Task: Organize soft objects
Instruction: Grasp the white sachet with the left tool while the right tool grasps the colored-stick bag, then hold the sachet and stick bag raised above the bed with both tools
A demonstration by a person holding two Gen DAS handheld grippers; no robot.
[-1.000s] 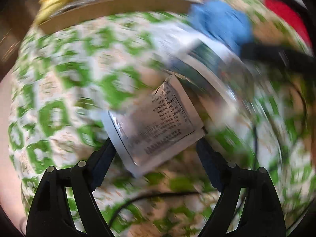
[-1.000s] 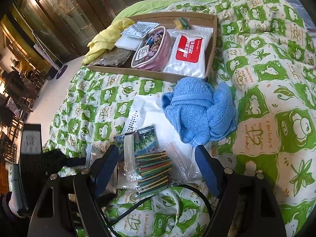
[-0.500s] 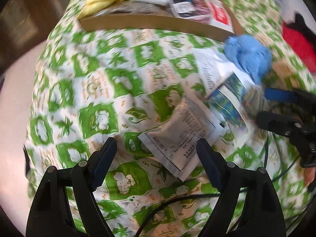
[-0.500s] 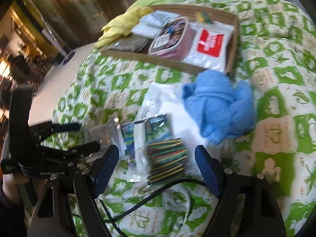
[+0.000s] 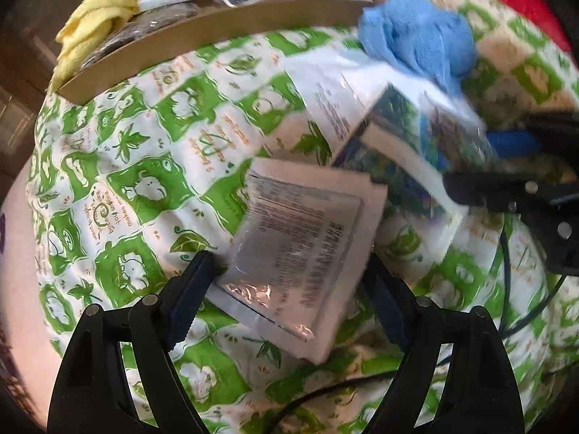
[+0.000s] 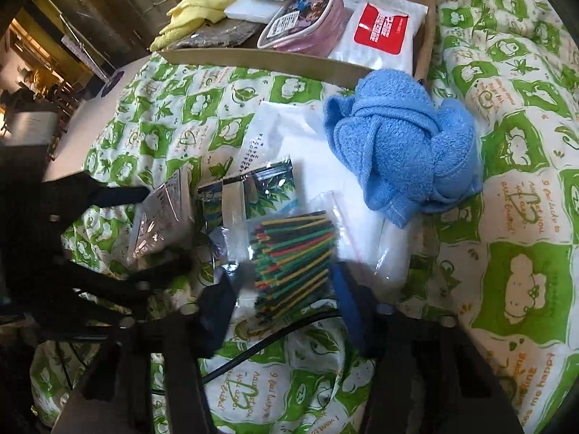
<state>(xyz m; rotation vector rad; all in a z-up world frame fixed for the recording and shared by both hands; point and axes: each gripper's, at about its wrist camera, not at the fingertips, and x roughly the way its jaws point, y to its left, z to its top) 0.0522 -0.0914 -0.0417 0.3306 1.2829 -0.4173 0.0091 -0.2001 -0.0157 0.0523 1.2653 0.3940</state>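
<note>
So everything sits on a bed with a green-and-white quilt (image 6: pixel 514 115), and a cardboard tray (image 6: pixel 275 59) is parked toward its far edge. The tray already has a yellow cloth (image 6: pixel 206 11), a pink oval pouch (image 6: pixel 307 25) and a white pack with a red label (image 6: pixel 383 32) in it, plus a few smaller packets.

The left gripper (image 5: pixel 286 289) points steeply down with its jaws wide, and a silvery foil packet (image 5: pixel 300 249) with printed text lies between them. The fingertips sit right at the packet's edges, but it's hard to say they press on it.

The right gripper (image 6: pixel 278 300) has just been closing its jaws, now fairly narrow, around a clear bag of coloured sticks (image 6: pixel 296 253). The blue pads look to be at the bag's sides; whether they really pinch it can't be told, that bit is blurry.

Just beside the sticks is a leaf-print pouch (image 6: pixel 260 188), and a blue towel (image 6: pixel 401 148) is bunched up near the tray's near-right corner, resting partly on a white plastic bag (image 6: pixel 296 133). A black cable (image 6: pixel 253 350) runs across the quilt at the near edge.
</note>
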